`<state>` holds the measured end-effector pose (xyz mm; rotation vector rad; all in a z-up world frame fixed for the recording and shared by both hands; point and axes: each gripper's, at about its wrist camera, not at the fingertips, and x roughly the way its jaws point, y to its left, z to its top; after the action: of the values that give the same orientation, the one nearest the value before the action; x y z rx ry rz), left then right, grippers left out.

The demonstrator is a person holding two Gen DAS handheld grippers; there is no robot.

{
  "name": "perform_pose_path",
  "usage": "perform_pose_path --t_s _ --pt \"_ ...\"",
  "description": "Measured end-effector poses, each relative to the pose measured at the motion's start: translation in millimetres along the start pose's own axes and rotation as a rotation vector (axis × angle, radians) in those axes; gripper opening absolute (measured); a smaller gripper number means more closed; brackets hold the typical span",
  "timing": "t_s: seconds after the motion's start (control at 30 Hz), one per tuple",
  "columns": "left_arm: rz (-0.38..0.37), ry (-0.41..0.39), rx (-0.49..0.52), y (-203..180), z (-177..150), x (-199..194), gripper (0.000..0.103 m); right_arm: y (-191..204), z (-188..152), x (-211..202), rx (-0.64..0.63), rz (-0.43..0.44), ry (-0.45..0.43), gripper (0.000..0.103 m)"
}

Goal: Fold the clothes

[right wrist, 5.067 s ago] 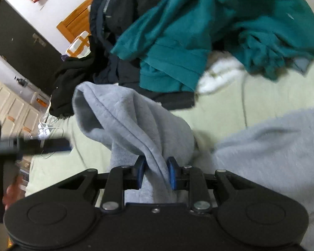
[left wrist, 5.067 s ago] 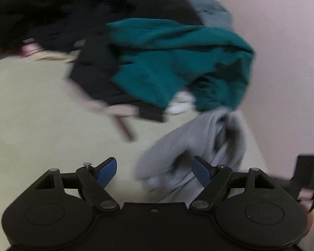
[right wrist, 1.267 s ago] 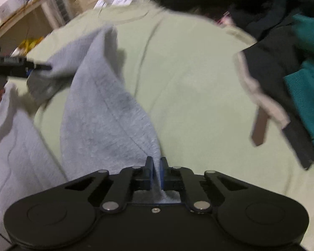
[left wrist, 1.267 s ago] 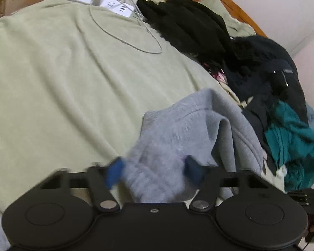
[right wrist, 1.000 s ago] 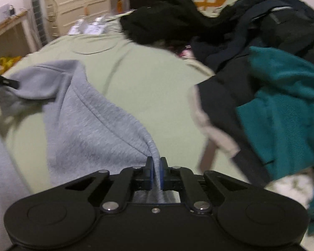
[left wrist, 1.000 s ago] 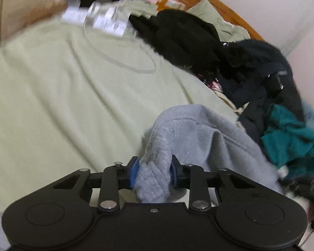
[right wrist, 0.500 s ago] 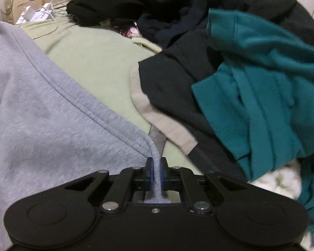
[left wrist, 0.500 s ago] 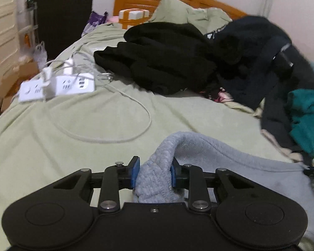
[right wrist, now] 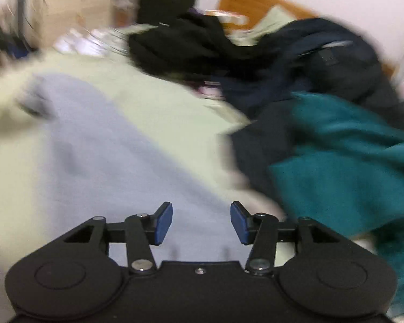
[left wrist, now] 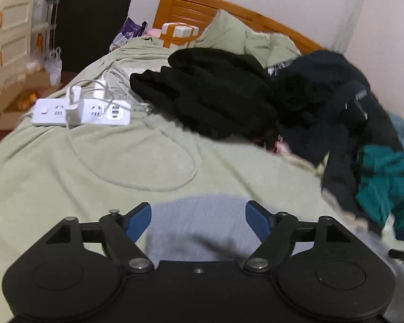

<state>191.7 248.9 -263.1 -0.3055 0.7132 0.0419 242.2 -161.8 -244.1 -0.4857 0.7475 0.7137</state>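
A grey sweatshirt (left wrist: 199,223) lies on the pale green bedspread (left wrist: 94,167), spread flat in the right wrist view (right wrist: 99,145). My left gripper (left wrist: 198,219) is open and empty just above the garment's near edge. My right gripper (right wrist: 201,222) is open and empty above the grey cloth too. The right wrist view is blurred by motion.
A heap of clothes lies at the right: a black garment (left wrist: 215,94), a dark navy jacket (left wrist: 336,102) and a teal top (left wrist: 385,183), which also shows in the right wrist view (right wrist: 342,161). White power strips (left wrist: 80,110) with a cable lie at the left. A wooden headboard (left wrist: 229,8) stands behind.
Both grippers have opened and let go of the grey sweatshirt, which now lies flat on the bed. The right gripper is moving; its view is blurred.
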Motion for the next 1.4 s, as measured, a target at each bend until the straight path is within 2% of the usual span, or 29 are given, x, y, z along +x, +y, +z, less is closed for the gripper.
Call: perform_pose_path --t_s 0.03,0.1,0.2,0.27,0.33,0.47,0.5,0.57,0.6,0.63,0.7,0.87,0.93,0.97,1.03,1.07,1.17,1.23,1.4 --pt "-0.013 0.042 -0.005 2 -9 4 0.081 10 2 0 0.002 0.033 -0.004 0.049" --pt "-0.014 0.110 -0.065 8 -22 15 0.079 50 6 8 -0.005 0.159 -0.008 0.049" --pt "-0.046 0.180 -0.188 18 -37 32 0.079 82 5 28 -0.045 0.185 0.010 0.049" --pt "-0.074 0.171 -0.251 22 -43 39 0.079 96 2 43 -0.069 0.176 0.030 0.049" --pt "-0.083 0.149 -0.323 27 -46 47 0.079 97 2 55 -0.033 0.181 0.046 0.049" --pt "-0.111 0.077 -0.434 39 -46 54 0.076 100 2 73 -0.041 0.110 0.050 0.048" --pt "-0.111 0.060 -0.441 40 -45 55 0.068 99 2 75 -0.029 0.116 0.051 0.046" --pt "-0.101 0.038 -0.434 42 -40 57 0.043 98 4 77 -0.017 0.131 0.054 0.019" --pt "-0.096 0.037 -0.426 44 -37 58 0.009 100 4 77 -0.029 0.128 0.057 0.018" --pt "-0.094 0.049 -0.418 46 -33 61 0.000 102 2 76 -0.039 0.125 0.058 0.016" --pt "-0.084 0.056 -0.405 47 -28 60 0.000 102 3 71 -0.036 0.140 0.061 0.013" --pt "-0.061 -0.009 -0.335 51 -9 37 0.000 80 17 38 0.075 0.216 0.033 0.010" --pt "-0.057 0.004 -0.331 56 -5 28 0.000 69 21 28 0.106 0.230 0.032 0.010" --pt "-0.060 0.031 -0.332 59 -4 26 0.003 67 21 26 0.110 0.232 0.034 0.010" --pt "-0.059 0.054 -0.321 58 -6 26 0.034 64 19 26 0.115 0.234 0.050 0.010" --pt "-0.068 0.060 -0.317 57 -8 26 0.054 64 18 28 0.117 0.235 0.060 0.010" --pt "-0.124 0.065 -0.301 54 -17 30 0.057 69 15 33 0.107 0.234 0.074 0.010" --pt "-0.155 0.078 -0.230 50 -19 40 0.058 69 13 36 0.111 0.233 0.069 0.010" --pt "-0.193 0.093 -0.209 55 -17 64 0.058 66 4 43 0.130 0.262 0.071 0.010"
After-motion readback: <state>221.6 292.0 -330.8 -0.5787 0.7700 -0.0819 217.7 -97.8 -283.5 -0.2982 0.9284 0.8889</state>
